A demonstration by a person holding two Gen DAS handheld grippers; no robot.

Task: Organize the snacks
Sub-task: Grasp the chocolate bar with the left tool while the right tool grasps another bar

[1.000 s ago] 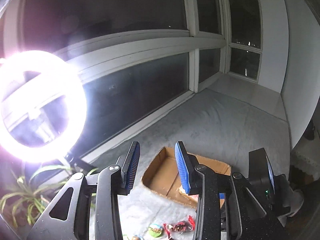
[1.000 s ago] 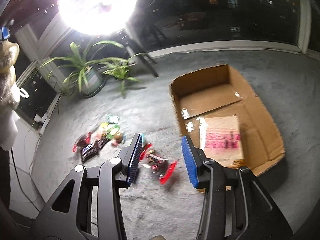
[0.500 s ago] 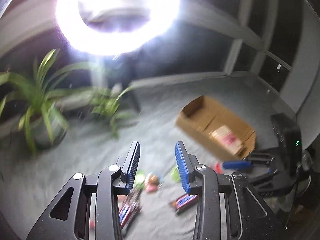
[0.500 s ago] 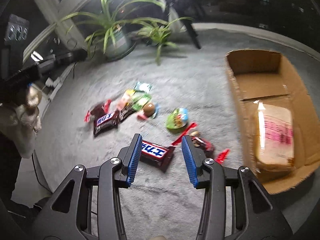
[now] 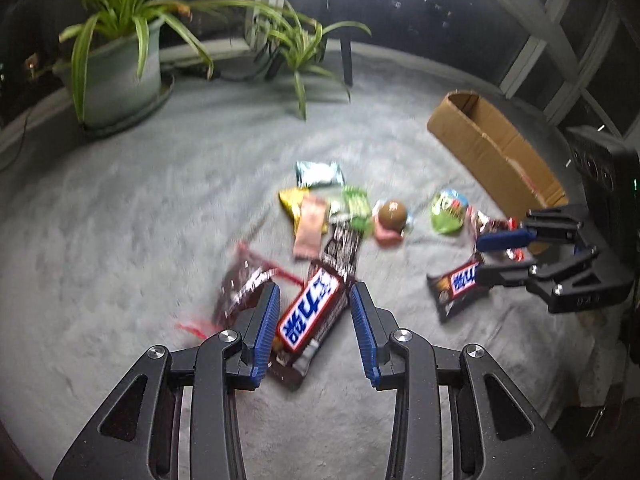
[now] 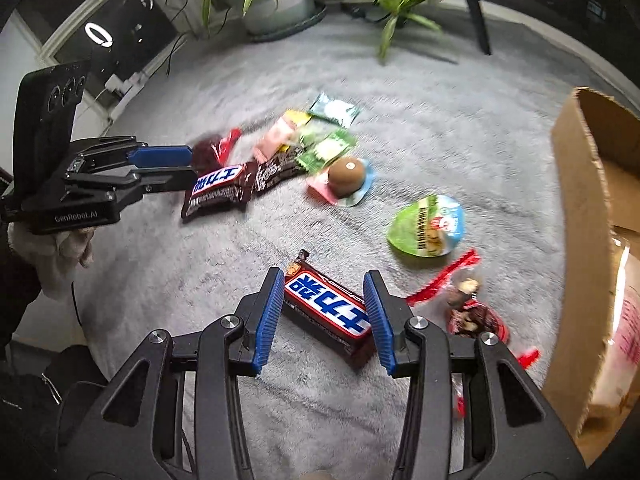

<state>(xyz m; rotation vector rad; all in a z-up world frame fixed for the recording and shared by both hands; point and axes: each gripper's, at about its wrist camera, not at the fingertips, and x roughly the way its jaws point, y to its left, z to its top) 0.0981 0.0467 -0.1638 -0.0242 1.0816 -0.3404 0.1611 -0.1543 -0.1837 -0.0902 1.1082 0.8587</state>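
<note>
Almost all of the work is waiting to be done. The snacks are lying loose on the grey carpet (image 5: 120,220), in a messy bunch near its middle, and the cardboard box (image 6: 592,216) is sitting at the carpet's right side. Only one thing is showing inside the box, a packet with pink print (image 6: 624,320), so the box looks nearly bare.

The left gripper (image 5: 314,312) is reaching low over the carpet with its blue fingers spread wide. A chocolate bar (image 5: 310,314) is lying between them, but the fingers are not squeezing it yet. The right gripper (image 6: 324,312) is doing the same thing with a second chocolate bar (image 6: 328,312), which is lying near the box. Its fingers are spread too, one on each side of the bar, and they do not seem to be touching it.

Lots of snacks are waiting for their turn. A round brown treat on a pink and blue wrapper (image 6: 346,176) is sitting in the middle. A round green pack (image 6: 428,226) is lying closer to the box. A red-edged bag of nuts (image 6: 472,312) is lying just beside the right gripper. Farther back, green, yellow and pink packets (image 5: 320,200) are piled on each other, and a dark bag with red ends (image 5: 240,284) is lying beside the left gripper.

I think each gripper is getting ready to pinch its bar and carry it to the box.
</note>
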